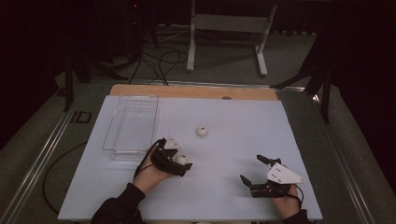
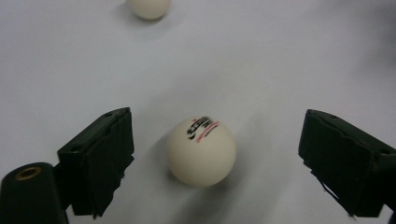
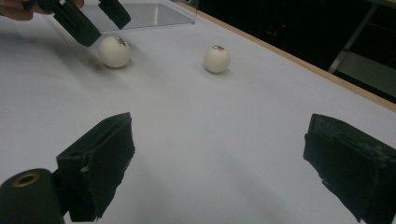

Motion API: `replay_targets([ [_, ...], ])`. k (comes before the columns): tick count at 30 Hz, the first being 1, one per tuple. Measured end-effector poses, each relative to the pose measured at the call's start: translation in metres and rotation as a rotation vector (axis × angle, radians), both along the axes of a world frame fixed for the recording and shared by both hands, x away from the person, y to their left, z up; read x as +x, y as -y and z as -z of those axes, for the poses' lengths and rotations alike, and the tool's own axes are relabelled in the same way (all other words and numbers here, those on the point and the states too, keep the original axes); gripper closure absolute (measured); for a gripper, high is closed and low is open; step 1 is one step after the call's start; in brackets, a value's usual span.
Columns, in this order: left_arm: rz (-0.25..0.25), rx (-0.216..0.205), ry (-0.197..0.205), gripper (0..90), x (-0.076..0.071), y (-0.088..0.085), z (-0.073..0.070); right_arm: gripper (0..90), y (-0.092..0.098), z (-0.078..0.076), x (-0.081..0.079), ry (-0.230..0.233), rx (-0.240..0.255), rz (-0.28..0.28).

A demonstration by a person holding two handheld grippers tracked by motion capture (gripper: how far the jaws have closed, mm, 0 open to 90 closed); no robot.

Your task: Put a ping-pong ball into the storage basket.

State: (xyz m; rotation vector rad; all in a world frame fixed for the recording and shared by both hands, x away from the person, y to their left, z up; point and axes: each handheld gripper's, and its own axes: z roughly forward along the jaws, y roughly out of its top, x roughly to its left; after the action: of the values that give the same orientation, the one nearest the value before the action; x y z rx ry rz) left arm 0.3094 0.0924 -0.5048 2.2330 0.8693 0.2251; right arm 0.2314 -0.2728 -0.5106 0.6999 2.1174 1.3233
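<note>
A: Left gripper (image 2: 215, 163)?
B: Jaws apart, either side of the near ping-pong ball (image 2: 201, 151), not touching it. Ball's on the white table (image 1: 233, 154), just right of the clear tray (image 1: 133, 126).
A: Right gripper (image 3: 219, 168)?
B: Near right, jaws wide apart, nothing between.
A: Other ball (image 1: 201, 131)?
B: Farther out, mid-table, apart from both.

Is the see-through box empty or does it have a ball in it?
Empty: the clear plastic box holds nothing, and both white balls lie on the white table.
</note>
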Motion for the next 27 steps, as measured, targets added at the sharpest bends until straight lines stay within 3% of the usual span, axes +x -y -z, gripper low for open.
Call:
replay_targets([
  [4, 0.003, 0.018, -0.034, 14.7, 0.002, 0.002, 0.004, 8.6, 0.000, 0.001, 0.001, -0.004, 0.000, -0.003],
  [8, -0.012, 0.074, -0.041, 18.0, 0.004, 0.004, 0.007, 8.6, -0.001, 0.001, 0.001, -0.010, -0.001, -0.007],
  [10, -0.020, 0.083, -0.040, 20.5, 0.004, 0.005, 0.007, 8.6, -0.001, 0.001, 0.001, -0.012, -0.003, -0.011],
  [11, -0.032, 0.112, -0.041, 21.8, 0.005, 0.006, 0.008, 8.6, -0.001, 0.001, 0.001, -0.011, -0.006, -0.010],
  [19, -0.022, 0.147, -0.063, 32.8, 0.007, 0.010, 0.012, 8.6, -0.001, 0.002, 0.001, -0.025, 0.002, -0.009],
  [27, -0.020, 0.159, -0.055, 45.4, 0.009, 0.011, 0.012, 8.6, 0.000, 0.002, 0.002, -0.027, -0.001, -0.013],
])
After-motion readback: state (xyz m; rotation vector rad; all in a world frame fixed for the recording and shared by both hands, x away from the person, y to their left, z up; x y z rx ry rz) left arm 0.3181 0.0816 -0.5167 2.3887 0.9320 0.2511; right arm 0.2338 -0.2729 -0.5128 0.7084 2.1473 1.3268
